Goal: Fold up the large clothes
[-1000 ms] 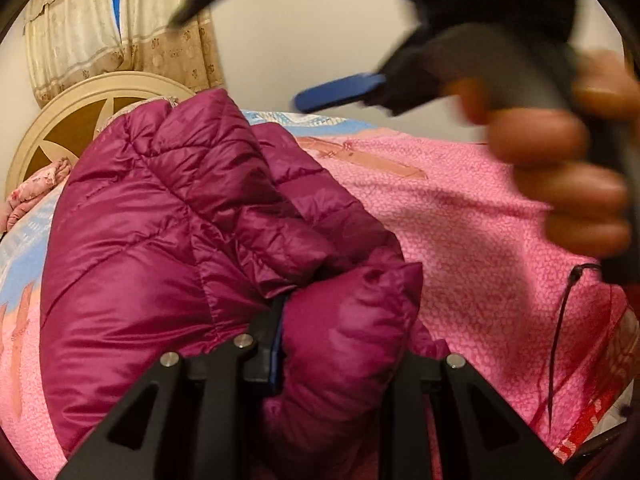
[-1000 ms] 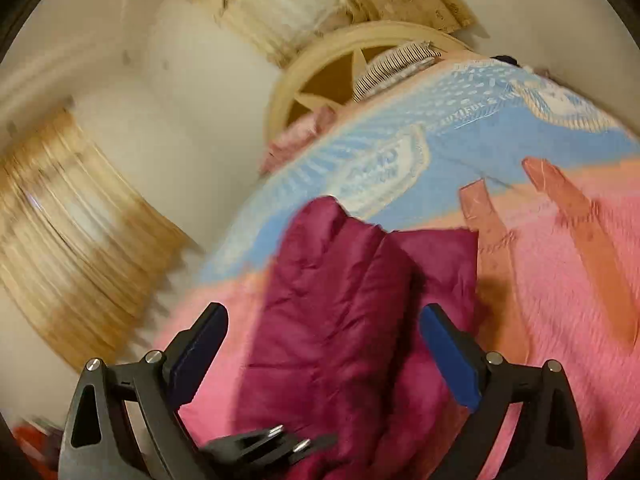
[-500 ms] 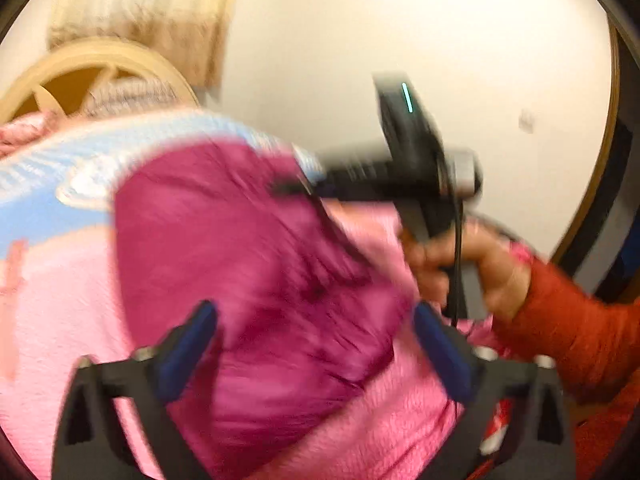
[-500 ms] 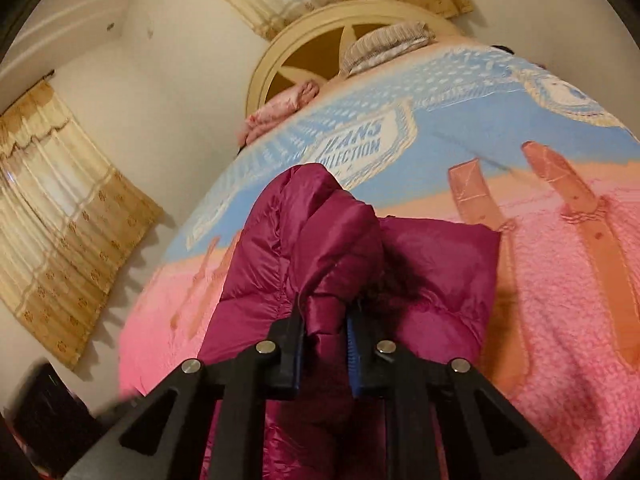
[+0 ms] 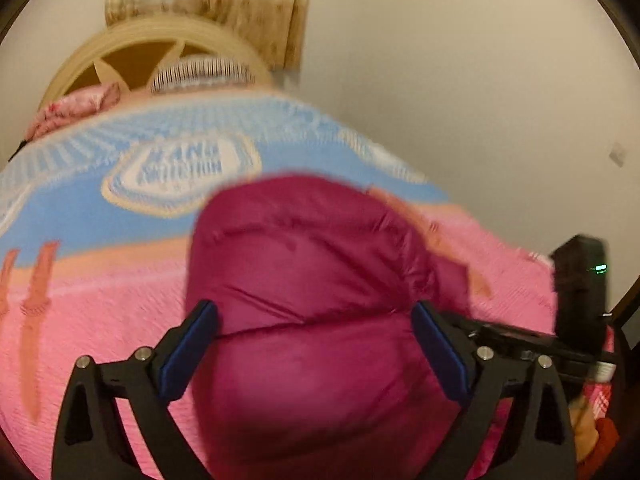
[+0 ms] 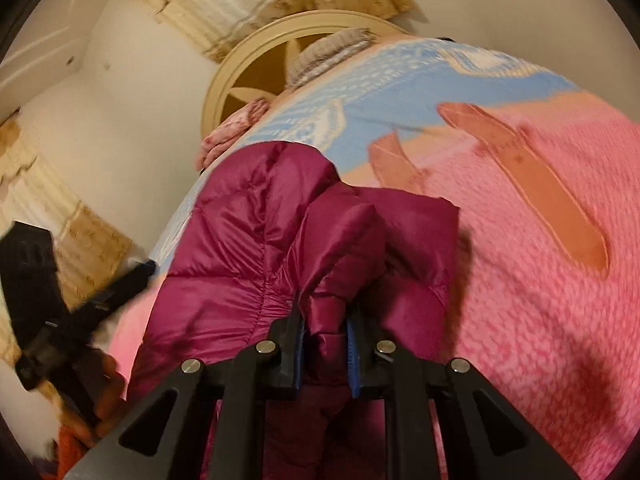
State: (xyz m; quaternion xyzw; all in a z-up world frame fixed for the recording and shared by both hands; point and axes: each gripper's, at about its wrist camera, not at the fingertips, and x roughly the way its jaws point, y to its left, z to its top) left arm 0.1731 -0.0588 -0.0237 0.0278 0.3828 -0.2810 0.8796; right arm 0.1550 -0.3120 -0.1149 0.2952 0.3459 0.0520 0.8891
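While the right gripper [image 6: 325, 340] clamps a jacket [image 6: 256, 240] fold, the left gripper [image 5: 316, 344], jaws apart and empty, straddles the bulk directly ahead.

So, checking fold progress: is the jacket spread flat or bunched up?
Bunched: the jacket sits in puffy layered folds on the bed, one fold pinched in the right gripper.

Bed, pink-and-blue blanket [image 6: 540, 280]; magenta puffer jacket [image 5: 320, 280] on it; pillows by headboard [image 5: 120, 46].
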